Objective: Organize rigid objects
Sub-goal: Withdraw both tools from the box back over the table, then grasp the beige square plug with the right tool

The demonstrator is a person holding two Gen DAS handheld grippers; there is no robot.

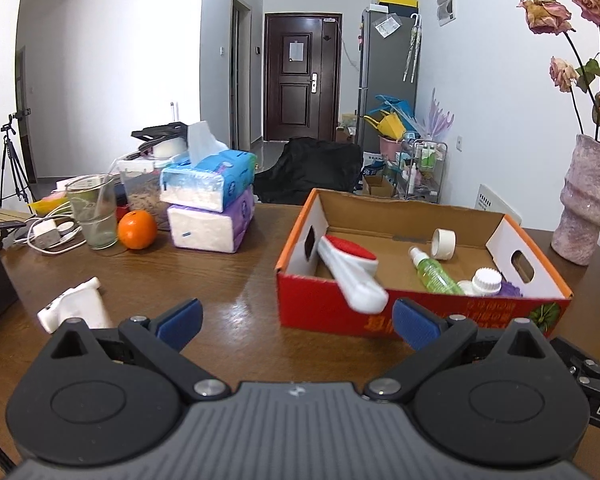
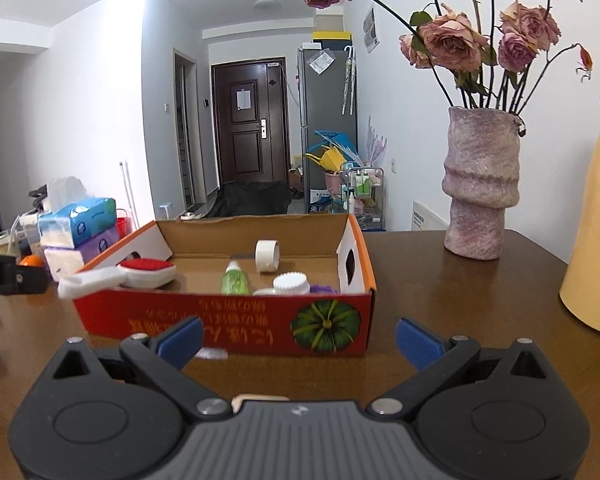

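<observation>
Wooden surface in a lived-in room: dark door at the far end, tissue packs, an orange and a glass off to my left, a pink vase of dried roses to my right.

The cardboard box sits in front of both cameras. Inside it: a tape roll, a green spray bottle, a white ribbed-cap jar. A white brush with a red pad lies tilted, head in the box, handle sticking out over the near wall.

Left hand-held gripper: fingers apart, nothing between them, hovering above the surface just short of the box. Right hand-held gripper: fingers apart too, empty, facing the box's printed front.

Judgement: one item is probably just placed and the next pick is due. A white plastic object lies on the surface, outside the box, near my left finger; I cannot tell what it is. Likely next target. The move calls for swinging the left hand-held gripper leftward and down, then closing across its narrow part. It looks hard and smooth, so it could slip.
</observation>
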